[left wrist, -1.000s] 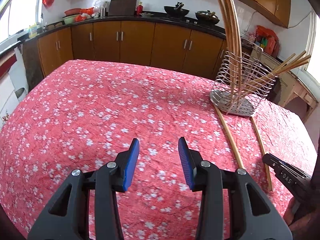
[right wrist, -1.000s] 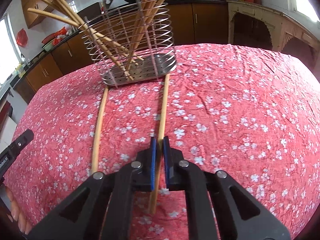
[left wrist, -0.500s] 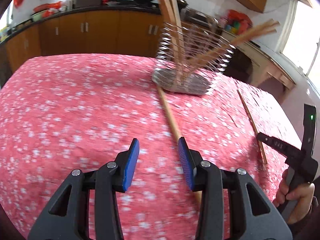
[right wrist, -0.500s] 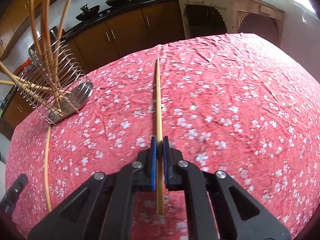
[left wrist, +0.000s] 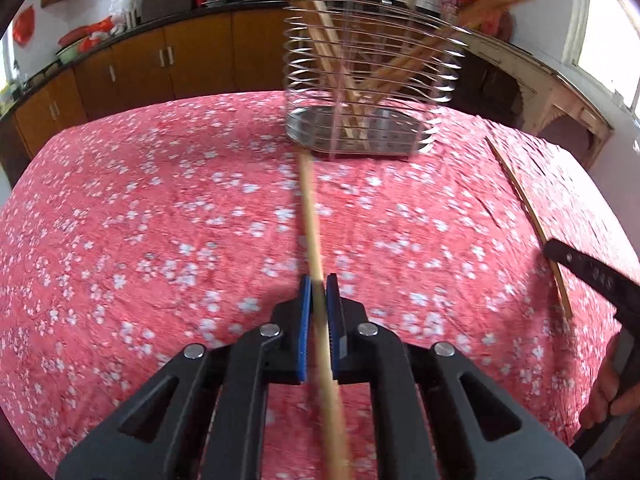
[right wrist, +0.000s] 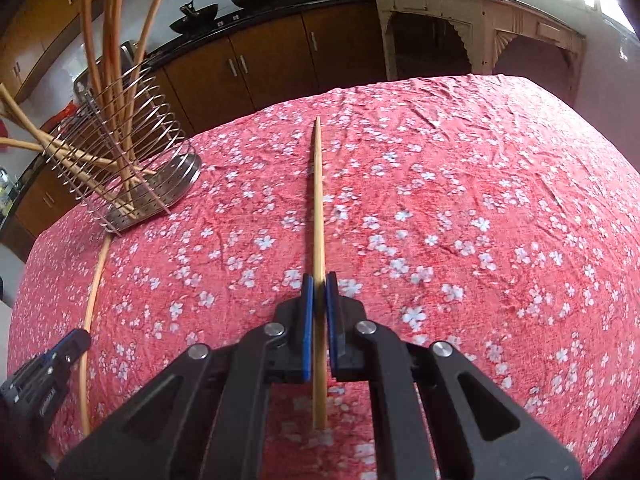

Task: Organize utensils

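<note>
Right now my left gripper point(left wrist: 318, 286) is clamped on a chopstick point(left wrist: 310, 216) — the blue pads point(left wrist: 305, 304) press it from both sides with no gap showing. That stick runs forward over the red flowered cloth point(left wrist: 160, 220) toward the wire holder point(left wrist: 368, 80), its far tip close to the holder's steel base; the near end passes back under the gripper body. I can't tell whether the stick is lifted or lying on the cloth, since this view is smeared.

My right gripper point(right wrist: 319, 286) is likewise closed on a second stick point(right wrist: 318, 200), which points straight ahead along the fingers, its tapered tip out over the cloth point(right wrist: 480, 200) and its butt end poking out behind the pads point(right wrist: 307, 308).

From the right view the holder point(right wrist: 120, 152) sits off to the left, well apart from this stick, with several chopsticks leaning in it at mixed angles — some nearly upright, some slanting out over the rim. The left gripper point(right wrist: 52, 364) shows at the lower left edge, on the other stick point(right wrist: 94, 284), whose far end reaches the holder's base.

In the left view, the right gripper point(left wrist: 592, 276) enters from the right edge with its stick point(left wrist: 520, 196) angled across the cloth.

Behind the table I see brown cabinets point(left wrist: 192, 52).
</note>
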Motion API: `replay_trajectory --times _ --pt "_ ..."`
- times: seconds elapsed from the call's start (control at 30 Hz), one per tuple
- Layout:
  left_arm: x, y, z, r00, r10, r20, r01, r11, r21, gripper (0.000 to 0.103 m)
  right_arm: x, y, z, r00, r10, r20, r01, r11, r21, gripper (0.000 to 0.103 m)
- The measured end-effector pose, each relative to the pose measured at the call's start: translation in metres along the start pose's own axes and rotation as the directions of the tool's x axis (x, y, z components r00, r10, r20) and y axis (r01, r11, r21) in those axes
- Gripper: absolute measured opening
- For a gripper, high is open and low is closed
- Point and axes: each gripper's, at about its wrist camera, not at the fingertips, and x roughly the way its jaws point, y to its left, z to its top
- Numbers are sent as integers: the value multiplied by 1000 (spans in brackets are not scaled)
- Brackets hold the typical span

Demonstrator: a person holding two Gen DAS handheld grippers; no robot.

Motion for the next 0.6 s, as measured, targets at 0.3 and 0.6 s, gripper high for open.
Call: replay_trajectory --times 0.3,0.6 --pt "13 74 24 1000 29 -13 -30 994 -103 7 -1 18 -5 1000 24 -11 -25 997 -73 7" --pt "-5 82 5 999 -44 -18 43 998 -54 22 -8 21 -14 999 25 -22 -27 994 -102 9"
